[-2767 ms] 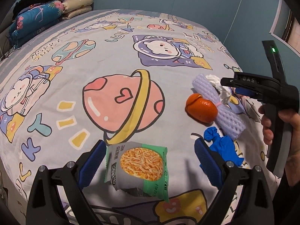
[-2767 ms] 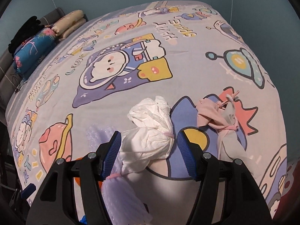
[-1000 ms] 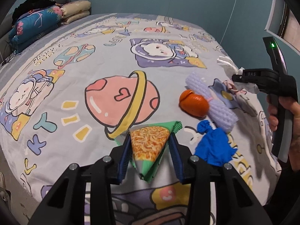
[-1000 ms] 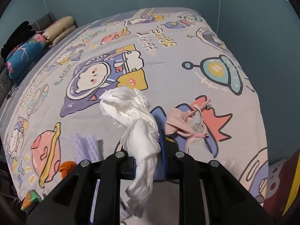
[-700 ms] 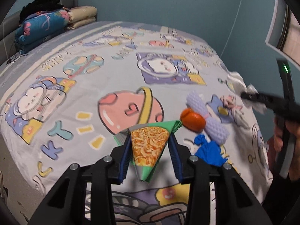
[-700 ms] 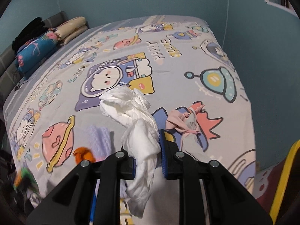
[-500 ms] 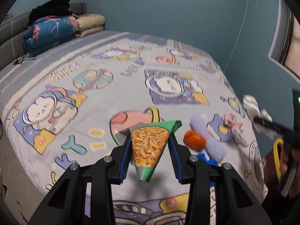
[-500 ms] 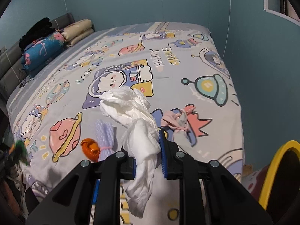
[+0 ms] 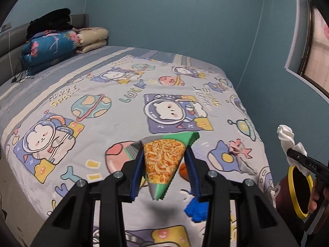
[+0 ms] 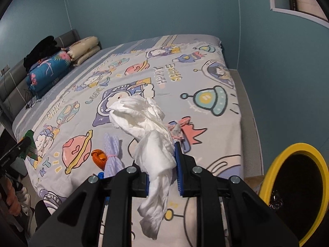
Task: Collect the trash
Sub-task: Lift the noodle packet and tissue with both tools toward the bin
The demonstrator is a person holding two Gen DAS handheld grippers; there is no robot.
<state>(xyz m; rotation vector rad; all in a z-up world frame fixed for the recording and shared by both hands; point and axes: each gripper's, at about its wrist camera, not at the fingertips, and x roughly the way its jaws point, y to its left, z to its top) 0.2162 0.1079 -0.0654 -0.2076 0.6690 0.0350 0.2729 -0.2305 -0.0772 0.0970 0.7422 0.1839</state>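
Both tongs have lifted clear of the bed (image 9: 115,103) since earlier, left tongs (image 9: 164,170) clamped on the noodle packet (image 9: 162,160), right tongs (image 10: 162,175) nearly closed on the white tissue wad (image 10: 148,127) near the yellow-rimmed bin (image 10: 296,150), teal walls (image 9: 174,20) around, orange peel (image 10: 98,157) left on the cartoon sheet.

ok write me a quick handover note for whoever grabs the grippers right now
Left gripper: shut on the noodle packet, held above the bed.
Right gripper: shut on the white tissue, held up near the yellow-rimmed bin.
On the bed: orange peel, purple foam net, blue glove, pink scrap.
Done: two pieces picked up.
Left: drop both in the bin, then collect the other four.
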